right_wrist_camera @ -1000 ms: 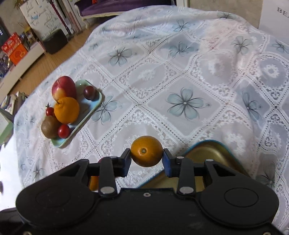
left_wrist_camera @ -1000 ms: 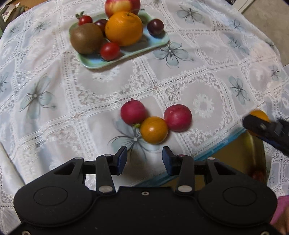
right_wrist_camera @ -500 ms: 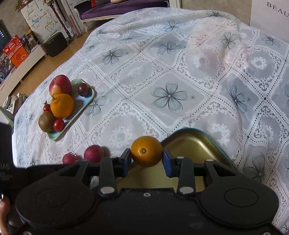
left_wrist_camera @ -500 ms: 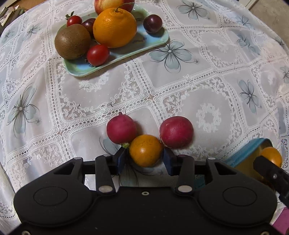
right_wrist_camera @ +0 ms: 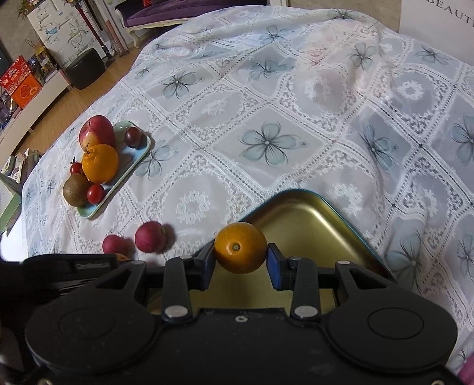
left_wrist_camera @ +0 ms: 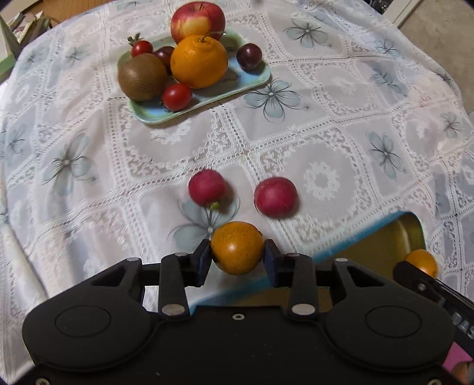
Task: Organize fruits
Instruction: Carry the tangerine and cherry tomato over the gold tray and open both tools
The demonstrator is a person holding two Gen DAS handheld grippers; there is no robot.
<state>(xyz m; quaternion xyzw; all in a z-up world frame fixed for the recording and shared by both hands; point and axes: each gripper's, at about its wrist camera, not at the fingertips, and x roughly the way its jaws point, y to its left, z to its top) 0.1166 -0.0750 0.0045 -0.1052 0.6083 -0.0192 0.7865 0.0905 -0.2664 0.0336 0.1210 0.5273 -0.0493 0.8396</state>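
My left gripper (left_wrist_camera: 237, 258) has its jaws closing on a small speckled orange fruit (left_wrist_camera: 237, 247), pads against both its sides, just above the cloth. Two red round fruits (left_wrist_camera: 207, 187) (left_wrist_camera: 275, 197) lie on the lace tablecloth beyond it. My right gripper (right_wrist_camera: 240, 262) is shut on a second small orange fruit (right_wrist_camera: 240, 247) and hangs over the near-left part of the gold tray (right_wrist_camera: 311, 219). In the left wrist view that tray (left_wrist_camera: 385, 245) sits at the lower right, with the right gripper's fruit (left_wrist_camera: 422, 260) over its corner.
A pale green tray (left_wrist_camera: 148, 114) at the far left carries an apple (left_wrist_camera: 197, 20), a large orange (left_wrist_camera: 198, 60), a kiwi (left_wrist_camera: 142, 77), small tomatoes and dark plums. Beyond the table's left edge are wooden floor, shelves and a dark stool (right_wrist_camera: 84, 69).
The left gripper closed on the small orange fruit and lifted it away from the two red fruits. The right gripper carried its orange fruit rightward, further over the gold tray.
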